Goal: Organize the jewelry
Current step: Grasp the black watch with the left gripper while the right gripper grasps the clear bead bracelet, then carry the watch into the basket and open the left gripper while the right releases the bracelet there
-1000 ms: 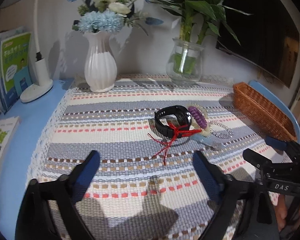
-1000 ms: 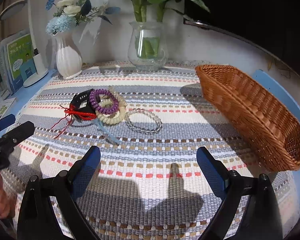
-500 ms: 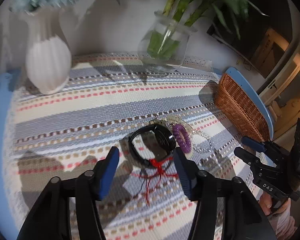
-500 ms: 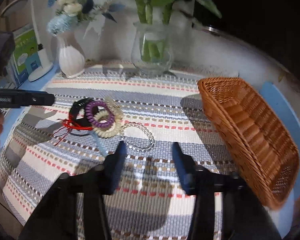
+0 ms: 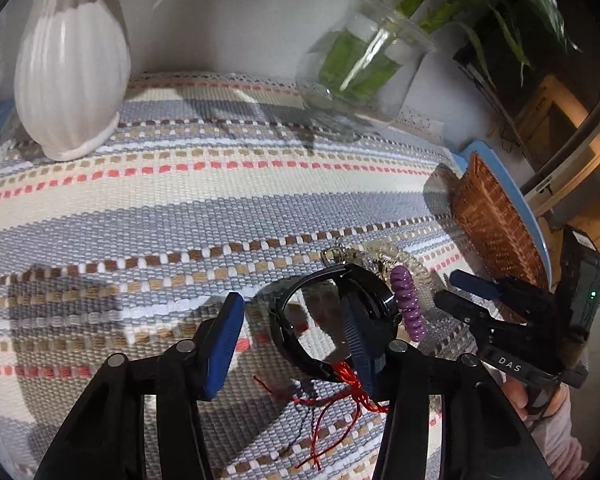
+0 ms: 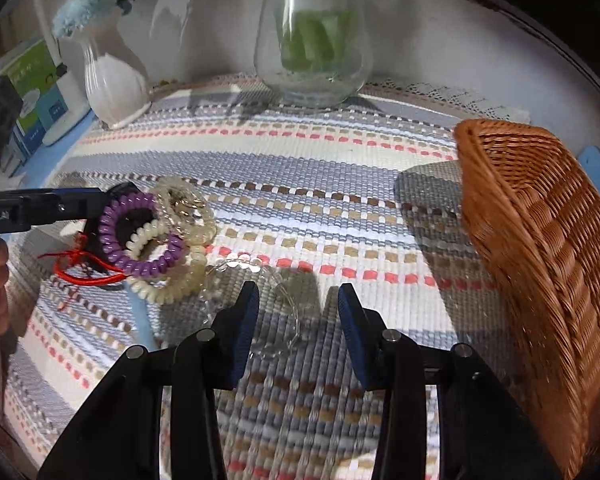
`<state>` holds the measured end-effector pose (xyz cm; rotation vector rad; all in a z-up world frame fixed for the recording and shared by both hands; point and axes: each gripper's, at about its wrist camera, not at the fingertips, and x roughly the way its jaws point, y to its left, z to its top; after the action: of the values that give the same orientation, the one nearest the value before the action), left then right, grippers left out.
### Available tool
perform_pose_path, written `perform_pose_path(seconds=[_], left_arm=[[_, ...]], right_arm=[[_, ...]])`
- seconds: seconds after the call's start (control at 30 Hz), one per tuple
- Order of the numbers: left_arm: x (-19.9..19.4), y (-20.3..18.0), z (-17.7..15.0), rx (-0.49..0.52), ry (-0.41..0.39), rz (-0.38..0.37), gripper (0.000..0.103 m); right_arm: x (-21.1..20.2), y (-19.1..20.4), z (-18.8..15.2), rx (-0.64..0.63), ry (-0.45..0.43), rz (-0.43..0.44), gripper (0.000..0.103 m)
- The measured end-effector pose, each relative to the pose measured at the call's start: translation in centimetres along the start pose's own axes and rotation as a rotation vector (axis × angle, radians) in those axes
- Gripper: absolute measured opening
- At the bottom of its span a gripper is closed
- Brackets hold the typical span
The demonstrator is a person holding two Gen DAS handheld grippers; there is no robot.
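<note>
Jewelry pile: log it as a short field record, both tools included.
pile: black watch, purple coil band, cream bracelet and red cord, overlapping on the striped mat
clear bracelet: beside the pile, partly between the right tool's fingers
left tool: jaws just been closing, astride the watch strap, not gripping
right tool: jaws just been closing, open
wicker basket: right of the pile
</note>
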<state>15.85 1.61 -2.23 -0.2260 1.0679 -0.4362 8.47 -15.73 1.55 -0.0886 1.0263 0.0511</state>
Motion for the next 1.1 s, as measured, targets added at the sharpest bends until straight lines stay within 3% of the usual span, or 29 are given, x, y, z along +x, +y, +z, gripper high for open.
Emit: perform_pose_path(seconds=[0.03,0.1,0.2,0.27,0.3,0.33,0.47,0.8,1.1], left_arm=[[0.3,-0.2,-0.1,0.007,0.002,0.021,0.035],[0.4,-0.6,-0.1,0.027,-0.005,0.072,0.013],[0.5,-0.4,-0.1,0.022,-0.012,0.08,0.012],[0.5,-0.5,-0.1,0.027,-0.024,0.085,0.011],[0.4,-0.6,-0.2,0.034,-0.029,0.087,0.011],[0.3,-0.8,-0.3,0.042,-0.036,0.093,0.011],[-0.9,-1.2,-0.5,0.062,-0.078,0.081,0.011],[-7.1,-2.9,-0.8,0.092,-0.245,-0.094,0.011],[-8.8,-9.0,-0.1,0.184,-0.239,-0.098,0.011]], right_arm=[[0.2,0.2,0.0,-0.008,-0.003,-0.006,0.044],[0.2,0.7,0.0,-0.036,-0.015,-0.023,0.044],[0.4,1.3,0.3,-0.067,-0.022,-0.022,0.041],[0.5,1.7,0.3,-0.088,-0.034,-0.013,0.027],[0.4,2.0,0.3,-0.099,-0.036,-0.016,0.013],[0.4,2.4,0.2,-0.119,-0.04,-0.029,0.01],[0.1,3.0,-0.2,-0.145,-0.054,-0.053,0.009],[-6.3,0.9,-0.4,-0.011,-0.155,-0.001,0.009],[-12.2,-0.5,-1.1,0.026,-0.218,-0.018,0.009]])
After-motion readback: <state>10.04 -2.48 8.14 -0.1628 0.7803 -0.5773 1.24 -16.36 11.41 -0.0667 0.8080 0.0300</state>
